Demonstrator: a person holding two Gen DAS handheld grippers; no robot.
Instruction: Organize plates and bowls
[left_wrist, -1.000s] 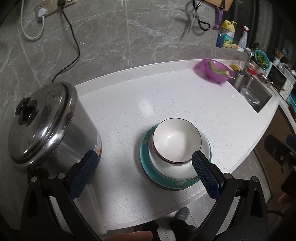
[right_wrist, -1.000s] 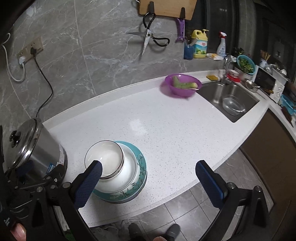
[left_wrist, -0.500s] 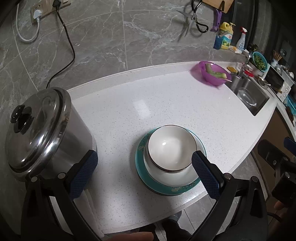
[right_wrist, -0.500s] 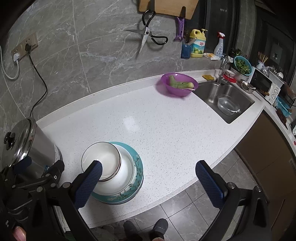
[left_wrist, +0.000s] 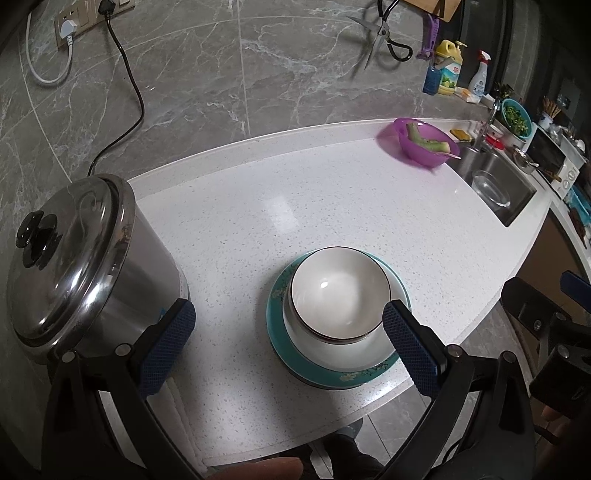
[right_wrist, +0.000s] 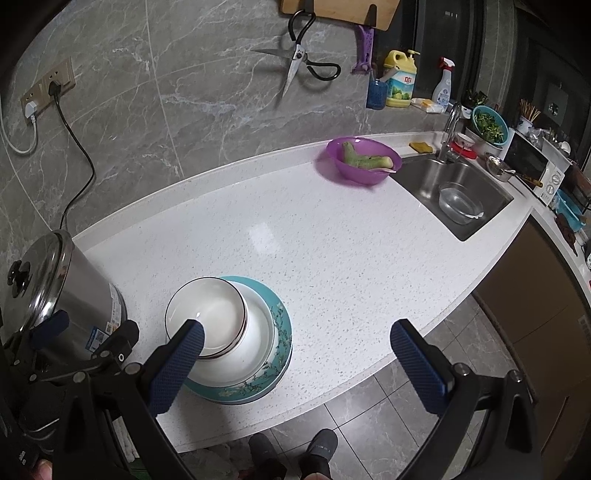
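Observation:
A stack stands near the counter's front edge: a small white bowl (left_wrist: 338, 293) with a dark rim sits inside a larger white bowl (left_wrist: 369, 350), which rests on a teal flowered plate (left_wrist: 280, 332). The right wrist view shows the same small bowl (right_wrist: 210, 317), larger bowl (right_wrist: 255, 339) and plate (right_wrist: 273, 373). My left gripper (left_wrist: 288, 343) is open, held above and in front of the stack, touching nothing. My right gripper (right_wrist: 295, 363) is also open and empty, over the counter's front edge to the right of the stack.
A lidded steel pot (left_wrist: 74, 266) stands left of the stack, its cord running to a wall socket. A purple bowl (right_wrist: 362, 160) with vegetable pieces sits beside the sink (right_wrist: 458, 199), which holds a glass bowl. Bottles, scissors and a cutting board line the wall. Feet show on the floor.
Both grippers have drawn back and up from the stack, so it looks smaller and lower in both views. The stack, pot and purple bowl have not moved.

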